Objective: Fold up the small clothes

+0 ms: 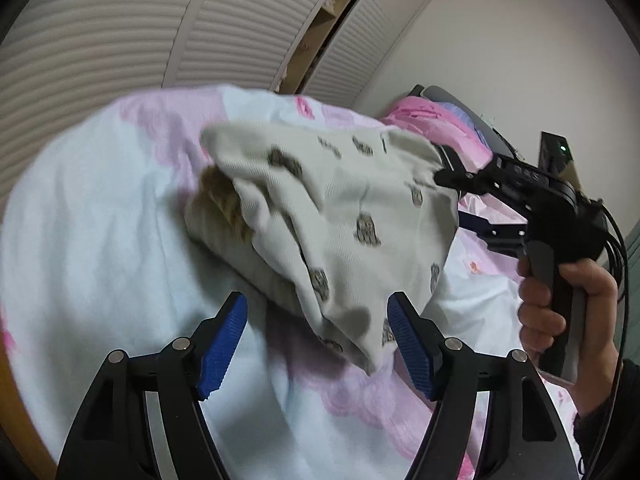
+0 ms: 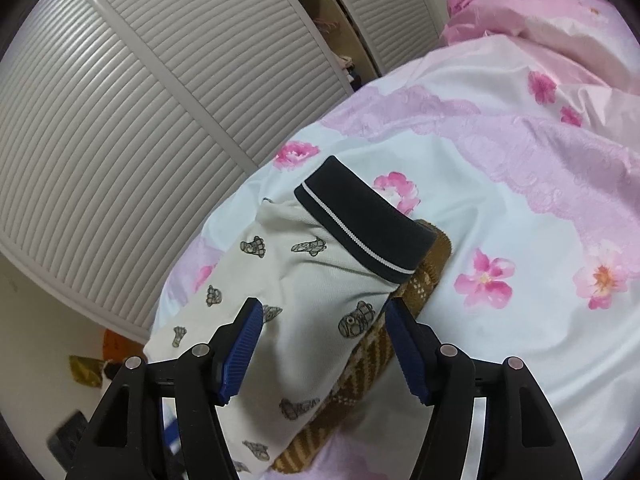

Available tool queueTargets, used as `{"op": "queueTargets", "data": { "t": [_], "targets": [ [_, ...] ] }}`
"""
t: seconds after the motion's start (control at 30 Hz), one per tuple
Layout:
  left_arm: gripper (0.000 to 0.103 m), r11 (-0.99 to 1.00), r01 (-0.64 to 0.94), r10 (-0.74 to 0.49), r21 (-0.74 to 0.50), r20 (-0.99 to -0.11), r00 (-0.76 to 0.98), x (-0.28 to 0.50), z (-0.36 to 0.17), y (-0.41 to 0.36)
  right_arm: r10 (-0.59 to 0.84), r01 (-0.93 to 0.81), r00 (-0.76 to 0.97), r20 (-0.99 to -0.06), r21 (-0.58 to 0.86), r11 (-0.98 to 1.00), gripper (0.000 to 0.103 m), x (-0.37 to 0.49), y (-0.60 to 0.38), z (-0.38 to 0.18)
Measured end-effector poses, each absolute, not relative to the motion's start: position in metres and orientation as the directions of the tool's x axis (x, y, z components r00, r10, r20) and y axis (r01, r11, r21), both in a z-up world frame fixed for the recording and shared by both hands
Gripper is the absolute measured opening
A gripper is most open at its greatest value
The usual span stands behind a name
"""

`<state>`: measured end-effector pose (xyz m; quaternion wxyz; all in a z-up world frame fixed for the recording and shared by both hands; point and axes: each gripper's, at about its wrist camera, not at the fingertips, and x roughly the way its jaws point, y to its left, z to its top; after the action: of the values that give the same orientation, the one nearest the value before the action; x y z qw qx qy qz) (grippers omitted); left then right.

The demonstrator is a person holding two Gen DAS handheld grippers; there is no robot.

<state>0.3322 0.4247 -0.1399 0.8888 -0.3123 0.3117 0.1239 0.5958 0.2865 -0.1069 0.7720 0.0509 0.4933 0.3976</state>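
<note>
- Cream printed shirt (image 2: 304, 280) — navy collar (image 2: 360, 224) at 12 o'clock of the body, lying over a brown knit garment (image 2: 404, 304) on the bed.
- Bed sheet (image 2: 500, 216): white, with pink flowers.
- Left claw (image 1: 316, 344): released, pads apart, shirt hem between them.
- Right claw (image 2: 324, 348): released — fabric lies between its blue pads (image 2: 240, 356).
- Louvred wardrobe doors (image 2: 132, 112) at 10 o'clock.

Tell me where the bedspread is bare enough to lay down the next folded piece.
Bare bedspread lies right of the cream printed garment and the brown knit piece under it, up to the lace band. Another patch lies left of the garment in the left wrist view. The pink bedding crowds the far end.
</note>
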Motion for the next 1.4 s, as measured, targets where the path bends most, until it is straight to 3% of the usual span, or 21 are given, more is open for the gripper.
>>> {"op": "queueTargets", "data": {
  "t": [0.1, 0.13, 0.17, 0.2, 0.23, 0.43, 0.53, 0.6, 0.63, 0.7, 0.77, 0.87, 1.07, 1.33, 1.4],
  "targets": [
    [0.071, 0.771, -0.409, 0.007, -0.488, -0.636, 0.772, 0.337, -0.148, 0.417, 0.660, -0.553, 0.186, -0.728, 0.478, 0.683, 0.064, 0.601, 0.289, -0.117],
    [0.067, 0.773, -0.403, 0.002, -0.490, -0.634, 0.773, 0.339, -0.150, 0.414, 0.661, -0.554, 0.190, -0.726, 0.477, 0.683, 0.062, 0.602, 0.290, -0.118],
    [0.046, 0.775, -0.396, -0.005, -0.493, -0.630, 0.777, 0.340, -0.152, 0.411, 0.665, -0.563, 0.197, -0.720, 0.472, 0.678, 0.049, 0.602, 0.290, -0.119],
    [0.032, 0.777, -0.374, -0.024, -0.506, -0.618, 0.786, 0.342, -0.153, 0.408, 0.674, -0.578, 0.196, -0.712, 0.472, 0.666, 0.024, 0.602, 0.292, -0.118],
    [0.015, 0.781, -0.360, -0.033, -0.510, -0.609, 0.792, 0.343, -0.152, 0.405, 0.667, -0.587, 0.217, -0.713, 0.450, 0.673, 0.019, 0.602, 0.294, -0.115],
    [0.013, 0.785, -0.334, -0.014, -0.522, -0.553, 0.833, 0.340, -0.135, 0.383, 0.686, -0.614, 0.274, -0.674, 0.426, 0.664, 0.016, 0.611, 0.297, -0.094],
    [0.013, 0.781, -0.340, -0.023, -0.524, -0.569, 0.822, 0.345, -0.141, 0.373, 0.657, -0.585, 0.270, -0.704, 0.422, 0.693, 0.017, 0.619, 0.297, -0.104],
    [0.013, 0.775, -0.357, -0.022, -0.521, -0.588, 0.809, 0.346, -0.148, 0.373, 0.631, -0.574, 0.245, -0.736, 0.414, 0.706, 0.024, 0.620, 0.296, -0.118],
    [0.013, 0.769, -0.369, -0.025, -0.522, -0.601, 0.799, 0.345, -0.154, 0.373, 0.617, -0.570, 0.236, -0.751, 0.408, 0.713, 0.028, 0.620, 0.295, -0.124],
    [0.014, 0.756, -0.383, -0.028, -0.530, -0.612, 0.790, 0.341, -0.159, 0.377, 0.602, -0.563, 0.249, -0.759, 0.392, 0.728, 0.049, 0.618, 0.289, -0.127],
    [0.023, 0.753, -0.389, -0.023, -0.530, -0.613, 0.790, 0.338, -0.159, 0.381, 0.598, -0.555, 0.265, -0.756, 0.387, 0.736, 0.062, 0.617, 0.282, -0.124],
    [0.039, 0.770, -0.397, 0.019, -0.500, -0.604, 0.797, 0.323, -0.149, 0.383, 0.593, -0.556, 0.275, -0.757, 0.378, 0.740, 0.063, 0.614, 0.276, -0.116],
    [0.060, 0.797, -0.404, 0.089, -0.449, -0.574, 0.814, 0.296, -0.118, 0.380, 0.590, -0.612, 0.353, -0.726, 0.297, 0.732, 0.063, 0.574, 0.252, -0.084],
    [0.072, 0.876, -0.358, 0.155, -0.322, -0.516, 0.843, 0.246, -0.057, 0.343, 0.620, -0.602, 0.504, -0.602, 0.270, 0.751, 0.064, 0.475, 0.164, -0.022],
    [0.076, 0.889, -0.341, 0.153, -0.305, -0.506, 0.849, 0.233, -0.044, 0.330, 0.605, -0.590, 0.548, -0.577, 0.246, 0.769, 0.070, 0.442, 0.137, -0.007]
  ]
}}
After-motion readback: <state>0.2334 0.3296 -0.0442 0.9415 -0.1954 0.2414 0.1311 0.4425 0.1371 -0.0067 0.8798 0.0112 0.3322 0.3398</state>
